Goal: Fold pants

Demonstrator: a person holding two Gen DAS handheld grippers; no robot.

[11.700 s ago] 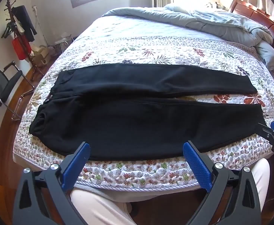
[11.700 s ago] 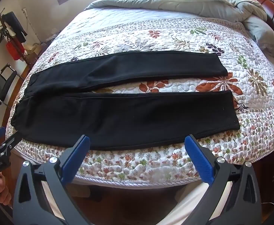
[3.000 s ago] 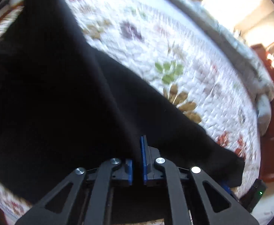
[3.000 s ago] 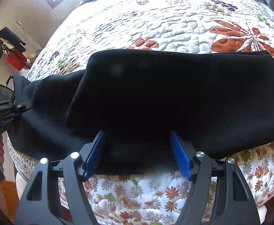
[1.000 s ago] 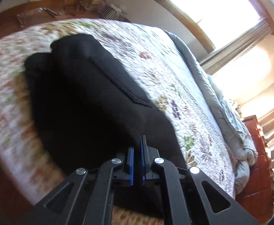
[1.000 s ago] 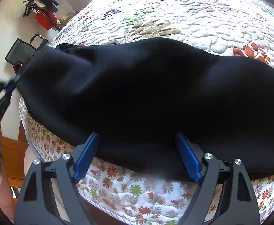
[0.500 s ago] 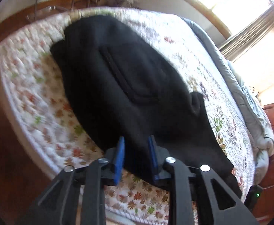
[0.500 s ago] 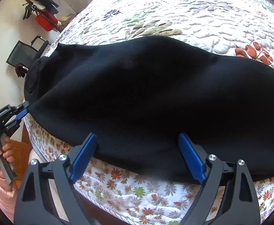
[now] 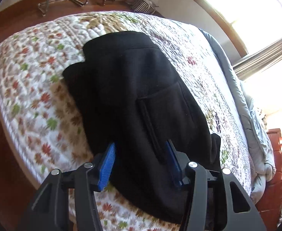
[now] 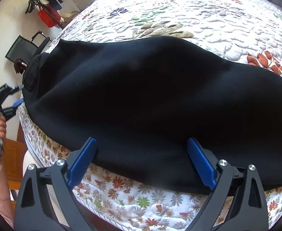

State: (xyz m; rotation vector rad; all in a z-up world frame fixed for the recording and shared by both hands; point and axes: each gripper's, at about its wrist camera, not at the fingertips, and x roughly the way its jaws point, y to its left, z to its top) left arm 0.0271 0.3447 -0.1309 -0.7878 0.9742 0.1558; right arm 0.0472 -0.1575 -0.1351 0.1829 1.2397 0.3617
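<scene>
The black pants (image 9: 141, 100) lie on the floral quilt (image 9: 31, 88), one leg folded over the other, near the bed's front edge. In the left wrist view the waist end with a pocket seam shows. My left gripper (image 9: 141, 150) is open, its blue pads either side of the fabric near the waist. In the right wrist view the pants (image 10: 160, 96) fill the middle, and my right gripper (image 10: 141, 144) is open at their near edge. The left gripper also shows in the right wrist view (image 10: 17, 94), open beside the waist.
A grey duvet (image 9: 252, 115) is bunched at the far end of the bed by the wooden headboard (image 9: 275, 154). A chair (image 10: 25, 48) and a coat stand (image 10: 44, 5) stand on the floor beyond the bed's left side.
My left gripper was shut on the pants a second ago and has opened, leaving the waist end lying on the quilt. The right gripper stays open at the near edge.
</scene>
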